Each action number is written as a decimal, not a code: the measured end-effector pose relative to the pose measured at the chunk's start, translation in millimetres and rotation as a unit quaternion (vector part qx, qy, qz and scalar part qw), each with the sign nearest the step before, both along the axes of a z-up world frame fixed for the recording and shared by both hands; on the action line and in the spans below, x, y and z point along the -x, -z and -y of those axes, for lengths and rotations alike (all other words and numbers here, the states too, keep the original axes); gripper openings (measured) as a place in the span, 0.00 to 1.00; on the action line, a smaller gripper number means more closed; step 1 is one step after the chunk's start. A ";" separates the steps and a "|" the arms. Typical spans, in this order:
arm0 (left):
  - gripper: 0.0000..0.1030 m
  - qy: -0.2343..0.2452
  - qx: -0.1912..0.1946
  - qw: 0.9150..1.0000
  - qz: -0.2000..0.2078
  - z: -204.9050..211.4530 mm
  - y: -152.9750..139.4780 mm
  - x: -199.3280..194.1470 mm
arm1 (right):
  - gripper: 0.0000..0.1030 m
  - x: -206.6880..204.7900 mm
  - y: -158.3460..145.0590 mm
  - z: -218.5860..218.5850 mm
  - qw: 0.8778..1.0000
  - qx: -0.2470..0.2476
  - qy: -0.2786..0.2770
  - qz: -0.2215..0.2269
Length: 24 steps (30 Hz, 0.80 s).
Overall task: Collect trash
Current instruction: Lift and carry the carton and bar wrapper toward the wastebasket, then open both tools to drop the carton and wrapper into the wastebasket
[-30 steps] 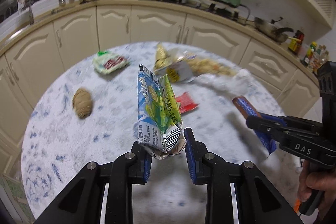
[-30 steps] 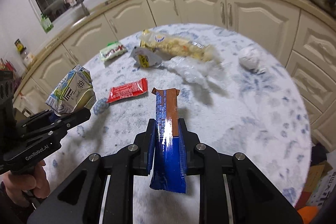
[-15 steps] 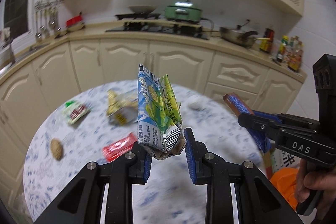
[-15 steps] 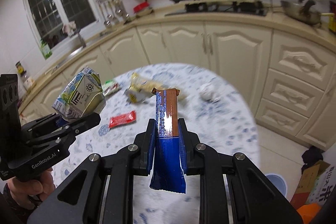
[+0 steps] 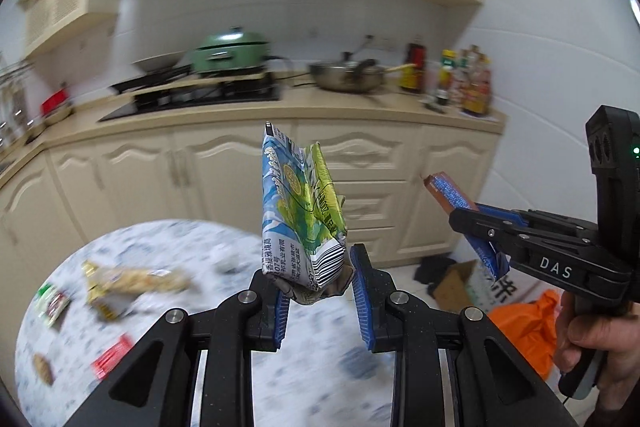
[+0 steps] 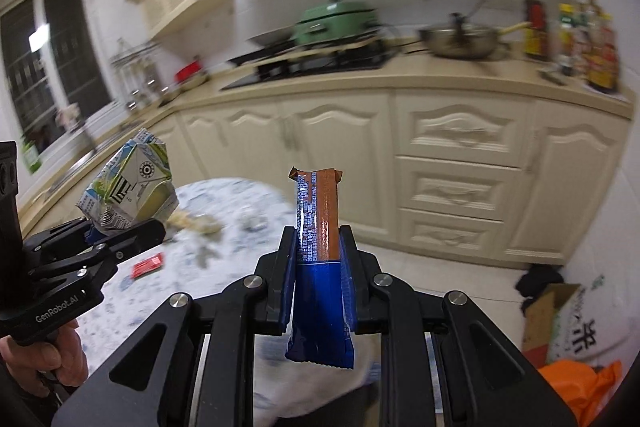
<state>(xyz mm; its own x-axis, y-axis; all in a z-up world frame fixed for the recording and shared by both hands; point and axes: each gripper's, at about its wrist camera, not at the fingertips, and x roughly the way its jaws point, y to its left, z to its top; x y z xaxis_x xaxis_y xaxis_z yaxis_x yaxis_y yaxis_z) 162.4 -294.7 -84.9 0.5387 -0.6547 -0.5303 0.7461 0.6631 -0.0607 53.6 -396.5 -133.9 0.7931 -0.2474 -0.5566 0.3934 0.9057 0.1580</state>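
My left gripper (image 5: 320, 291) is shut on a crushed blue-green drink carton (image 5: 298, 211), held upright above the table's right edge; the carton also shows in the right wrist view (image 6: 128, 187). My right gripper (image 6: 318, 267) is shut on a blue and brown snack bar wrapper (image 6: 318, 227), raised beside the table; the wrapper also shows in the left wrist view (image 5: 452, 193). An orange trash bag lies on the floor at the lower right, in the left wrist view (image 5: 532, 323) and in the right wrist view (image 6: 580, 387).
More trash lies on the round marbled table (image 5: 192, 347): a red wrapper (image 5: 112, 361), a yellow snack bag (image 5: 132, 281), a green-red packet (image 5: 54, 303), a brown lump (image 5: 42, 367). A cardboard box (image 6: 556, 319) and dark cloth (image 6: 538, 277) lie by the cabinets.
Both grippers have lifted and swung right, away from the table toward the floor area, still holding the carton and the wrapper. The orange bag and box have come into view.
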 end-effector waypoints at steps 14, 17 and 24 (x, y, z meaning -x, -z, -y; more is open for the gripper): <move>0.24 0.146 -0.058 0.986 -0.058 164.1 54.1 -12.1 | 0.19 86.3 45.8 115.8 0.987 -0.050 0.147 -0.033; 0.24 0.164 -0.081 0.980 -0.079 198.3 70.4 -23.6 | 0.19 93.4 70.0 134.2 0.983 -0.075 0.163 -0.046; 0.24 0.180 -0.134 0.967 -0.124 269.5 114.9 -51.6 | 0.19 102.2 120.3 169.3 0.971 -0.131 0.187 -0.066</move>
<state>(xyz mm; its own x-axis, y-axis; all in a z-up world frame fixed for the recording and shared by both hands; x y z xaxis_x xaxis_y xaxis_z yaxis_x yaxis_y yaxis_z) 214.0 -564.2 -199.8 0.1374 -0.5965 -0.7908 0.9158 0.3806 -0.1280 -48.5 -565.9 -254.1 0.5925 -0.3416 -0.7296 0.7200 0.6307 0.2894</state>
